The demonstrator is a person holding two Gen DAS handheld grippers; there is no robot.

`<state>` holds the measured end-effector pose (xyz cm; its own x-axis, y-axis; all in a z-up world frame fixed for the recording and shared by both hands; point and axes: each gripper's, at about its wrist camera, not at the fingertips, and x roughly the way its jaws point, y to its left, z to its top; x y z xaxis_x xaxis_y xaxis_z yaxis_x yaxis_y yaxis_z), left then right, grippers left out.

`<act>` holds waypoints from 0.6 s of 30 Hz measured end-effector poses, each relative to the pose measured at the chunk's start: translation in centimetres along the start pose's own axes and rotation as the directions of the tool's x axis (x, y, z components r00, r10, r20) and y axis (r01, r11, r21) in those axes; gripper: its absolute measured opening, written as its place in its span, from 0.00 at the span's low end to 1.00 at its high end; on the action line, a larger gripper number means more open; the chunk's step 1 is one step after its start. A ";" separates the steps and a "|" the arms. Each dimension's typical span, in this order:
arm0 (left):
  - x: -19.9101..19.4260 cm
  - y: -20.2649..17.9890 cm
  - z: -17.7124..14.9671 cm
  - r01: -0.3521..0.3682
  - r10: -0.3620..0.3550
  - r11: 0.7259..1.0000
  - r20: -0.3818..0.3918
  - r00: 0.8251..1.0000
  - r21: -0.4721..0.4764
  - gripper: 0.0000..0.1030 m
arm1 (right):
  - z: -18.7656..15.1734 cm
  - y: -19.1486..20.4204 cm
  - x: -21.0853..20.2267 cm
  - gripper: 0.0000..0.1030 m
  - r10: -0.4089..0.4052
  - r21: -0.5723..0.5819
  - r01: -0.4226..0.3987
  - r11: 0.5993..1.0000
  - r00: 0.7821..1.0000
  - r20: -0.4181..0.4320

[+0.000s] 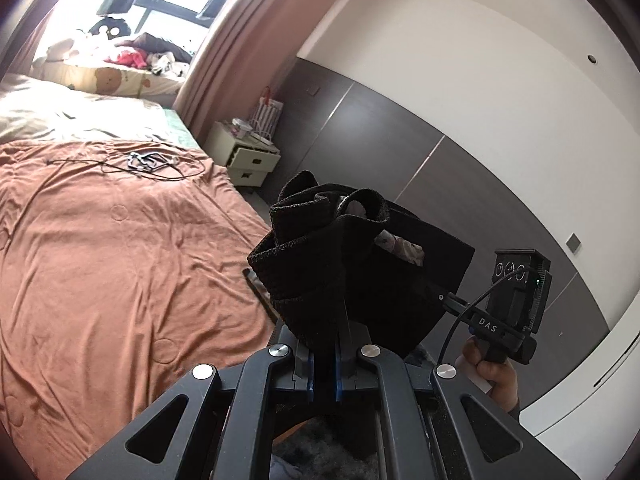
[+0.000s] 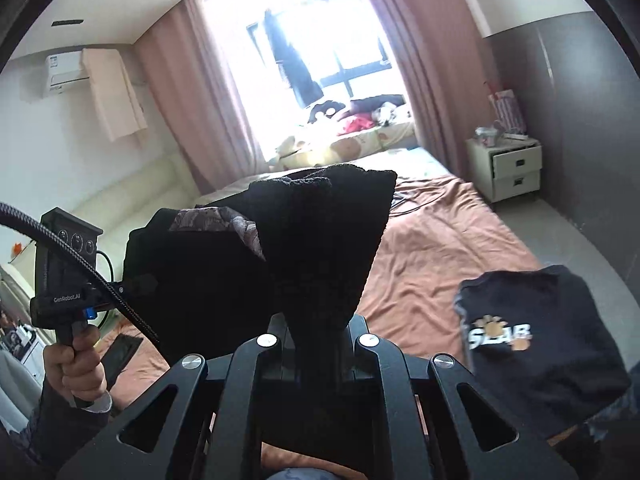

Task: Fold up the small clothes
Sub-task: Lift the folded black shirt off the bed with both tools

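Left gripper (image 1: 340,312) clamped on the black garment (image 1: 360,248), fingertips hidden in cloth bunched at twelve o'clock. Right gripper (image 2: 316,320) also pinching the garment (image 2: 280,248), tips buried; folded black shirt (image 2: 540,344) at three o'clock.

I see the garment (image 1: 352,264) hanging above the bed (image 1: 120,260), stretched between my left gripper (image 1: 326,344) and right gripper (image 2: 316,332). A folded shirt (image 2: 544,344) lies on the bed to the right. A nightstand (image 2: 506,168) stands beside the bed, before the wall.
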<state>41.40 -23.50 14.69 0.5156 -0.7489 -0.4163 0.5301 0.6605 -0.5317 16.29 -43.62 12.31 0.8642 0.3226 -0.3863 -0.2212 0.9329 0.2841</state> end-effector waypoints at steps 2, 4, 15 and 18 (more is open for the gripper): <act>1.4 -1.1 0.2 0.015 -0.014 1.000 -0.013 1.000 0.018 0.06 | 0.0 -0.8 -1.4 0.07 -0.025 0.008 0.025 1.000 1.000 0.014; 2.8 -2.3 0.4 0.035 -0.034 0.999 -0.028 0.999 0.035 0.06 | 0.1 -1.5 -2.2 0.07 -0.050 0.013 0.050 0.999 0.998 0.025; 11.1 -8.8 1.1 0.140 -0.129 0.986 -0.113 0.985 0.094 0.06 | -0.3 -1.6 -6.1 0.07 -0.184 0.022 0.182 0.983 0.981 0.069; 13.6 -10.1 0.9 0.164 -0.149 0.981 -0.139 0.979 0.102 0.06 | -0.8 -1.2 -6.9 0.07 -0.217 0.030 0.215 0.976 0.974 0.066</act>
<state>43.63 -40.31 15.04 0.3320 -0.8392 -0.4308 0.6735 0.5306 -0.5147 10.27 -46.87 13.90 0.9195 0.1016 -0.3798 -0.0166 0.9752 0.2207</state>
